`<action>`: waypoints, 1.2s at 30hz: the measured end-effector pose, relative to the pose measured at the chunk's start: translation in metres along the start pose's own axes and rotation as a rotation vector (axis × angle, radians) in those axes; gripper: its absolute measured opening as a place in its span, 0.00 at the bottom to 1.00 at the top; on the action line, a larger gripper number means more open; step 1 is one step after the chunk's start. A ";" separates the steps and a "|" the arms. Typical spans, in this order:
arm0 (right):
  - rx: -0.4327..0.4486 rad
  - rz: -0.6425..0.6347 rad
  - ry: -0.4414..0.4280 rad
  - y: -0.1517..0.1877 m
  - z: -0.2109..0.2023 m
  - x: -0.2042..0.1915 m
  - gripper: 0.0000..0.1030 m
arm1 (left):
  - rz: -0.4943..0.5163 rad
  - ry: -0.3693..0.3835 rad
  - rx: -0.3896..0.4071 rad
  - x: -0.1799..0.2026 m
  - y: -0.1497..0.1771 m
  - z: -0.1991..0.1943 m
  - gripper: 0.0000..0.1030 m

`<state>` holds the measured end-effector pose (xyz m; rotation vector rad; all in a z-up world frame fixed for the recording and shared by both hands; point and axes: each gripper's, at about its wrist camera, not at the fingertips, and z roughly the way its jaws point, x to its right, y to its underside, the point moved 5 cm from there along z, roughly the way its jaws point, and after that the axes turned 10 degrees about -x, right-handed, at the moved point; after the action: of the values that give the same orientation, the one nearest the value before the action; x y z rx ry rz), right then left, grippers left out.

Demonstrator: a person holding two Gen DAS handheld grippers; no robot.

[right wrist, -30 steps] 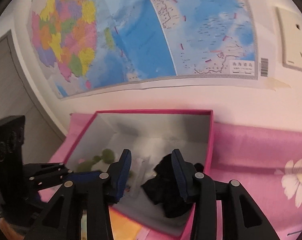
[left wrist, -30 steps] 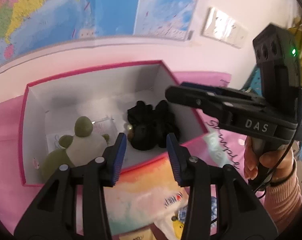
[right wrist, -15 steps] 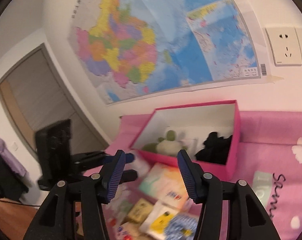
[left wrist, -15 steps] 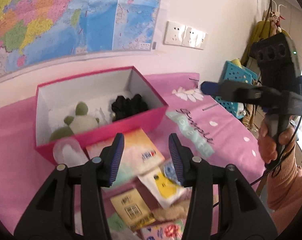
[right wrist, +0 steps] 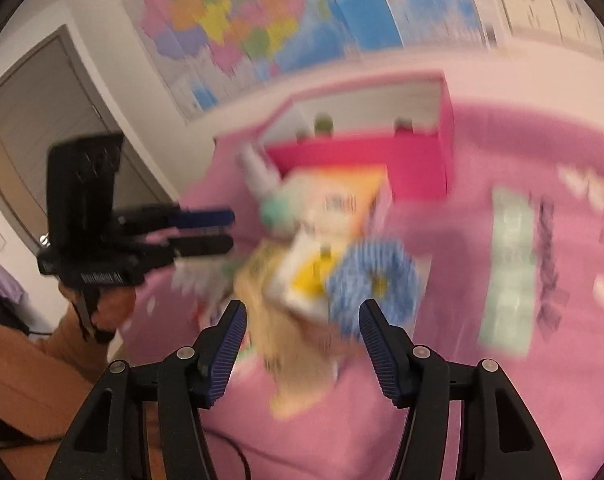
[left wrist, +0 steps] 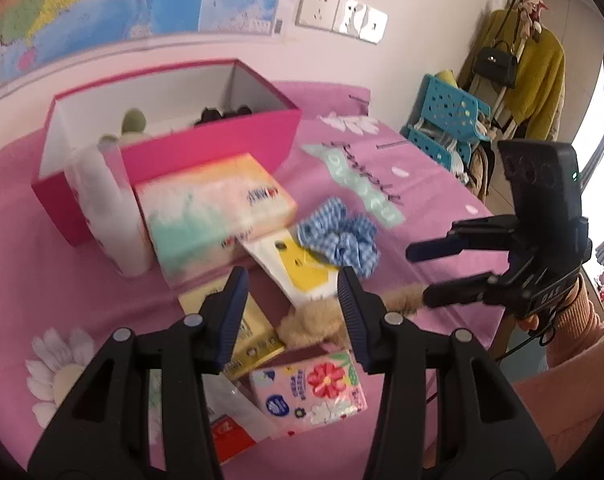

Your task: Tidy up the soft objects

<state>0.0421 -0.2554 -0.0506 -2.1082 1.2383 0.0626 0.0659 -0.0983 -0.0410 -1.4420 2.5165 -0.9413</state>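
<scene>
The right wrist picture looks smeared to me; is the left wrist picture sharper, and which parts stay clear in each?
Right wrist view: heavy motion blur over the blue gingham scrunchie and pink box; only the right claw is crisp. Left wrist view: much sharper, scrunchie checks readable, tissue pack slightly soft; fisheye bends the edges in both.

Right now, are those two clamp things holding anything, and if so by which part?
Nothing is held. The left gripper and the right gripper are both open and empty above the scrunchie.
</scene>
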 end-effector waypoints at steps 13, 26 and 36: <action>-0.085 0.067 -0.054 0.034 0.044 0.004 0.56 | 0.016 0.028 -0.073 0.007 0.014 0.023 0.47; -0.011 0.094 -0.016 0.032 0.028 0.015 0.27 | 0.010 0.052 -0.104 0.008 0.018 0.032 0.47; 0.040 0.138 -0.019 0.010 0.031 0.031 0.27 | 0.028 0.052 -0.142 0.019 0.025 0.039 0.47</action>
<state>0.0596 -0.2645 -0.0909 -1.9816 1.3615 0.1185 0.0508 -0.1219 -0.0821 -1.4323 2.6834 -0.8213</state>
